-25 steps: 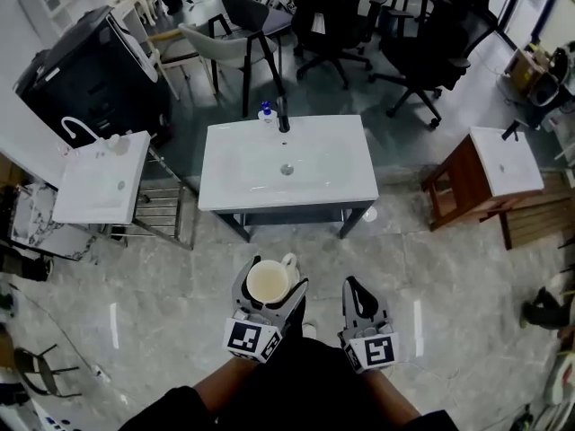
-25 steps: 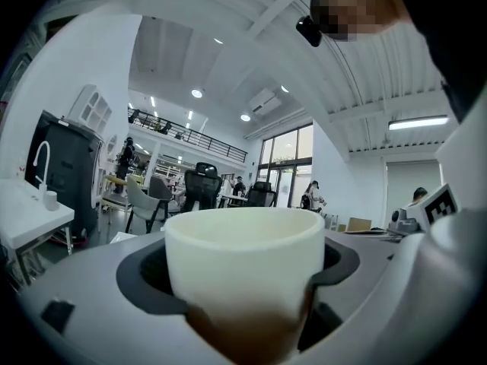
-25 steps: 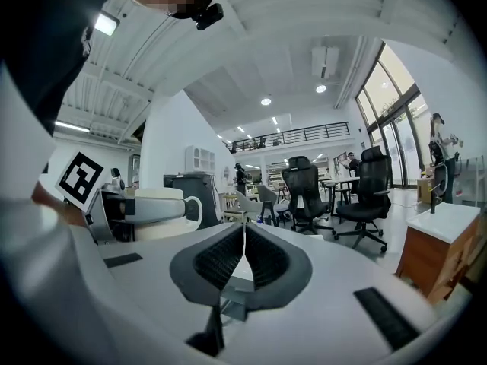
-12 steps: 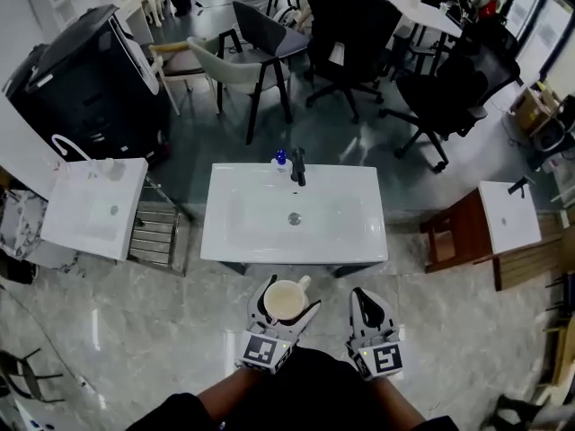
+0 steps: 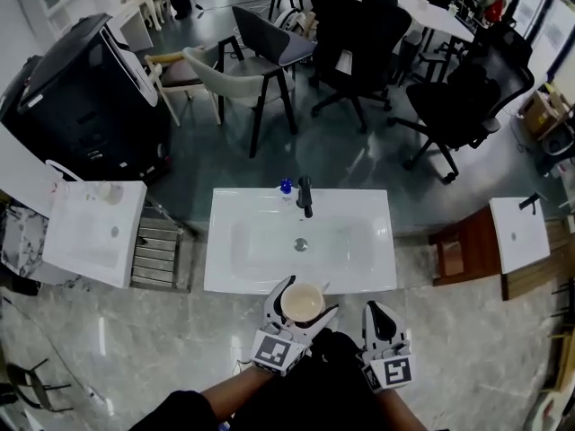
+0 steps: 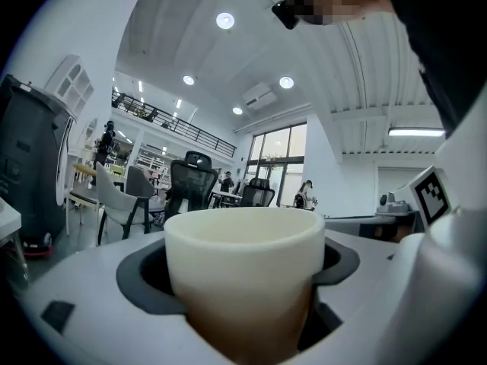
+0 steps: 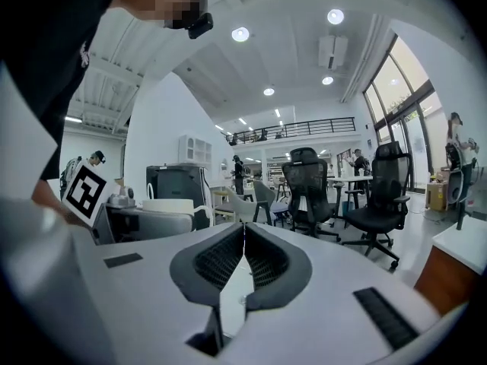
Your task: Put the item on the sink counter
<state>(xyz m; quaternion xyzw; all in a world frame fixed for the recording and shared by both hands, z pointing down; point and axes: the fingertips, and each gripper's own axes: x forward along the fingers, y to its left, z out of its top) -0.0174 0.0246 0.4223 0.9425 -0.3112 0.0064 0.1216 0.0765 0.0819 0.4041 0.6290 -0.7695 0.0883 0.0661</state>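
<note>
The left gripper (image 5: 305, 301) was closed on a cream cup (image 5: 302, 306), its dark pads pressed against either side of the cup's body. The left gripper view confirmed the hold – the cup (image 6: 243, 272) stood upright between the jaws and filled the middle of that view, mouth up. From the head view the cup looked empty, its handle turned toward the sink counter (image 5: 364, 218). It hung in the gripper just at the counter's near edge, mostly over the marble floor (image 5: 135, 339), and it was not resting on the counter. The right gripper (image 5: 378, 313) sat just beside the left one, to its right, also short of the counter edge. Its jaws were together with nothing between them, as the right gripper view (image 7: 243, 255) showed plainly; the cup (image 7: 169, 205) appeared off to the left in that view. The counter itself was a white rectangular top with a shallow basin and a drain (image 5: 300, 244) at its middle. A black faucet (image 5: 305, 197) stood at the far rim, and a small blue-capped bottle (image 5: 287, 187) stood just beside it on the left. A second white sink (image 5: 85, 236) lay well apart to the left, and a smaller one on a wooden stand (image 5: 519, 233) lay to the right. Beyond the counter stood black office chairs (image 5: 359, 25), a pale chair (image 5: 225, 65) and a large black case (image 5: 81, 97).
</note>
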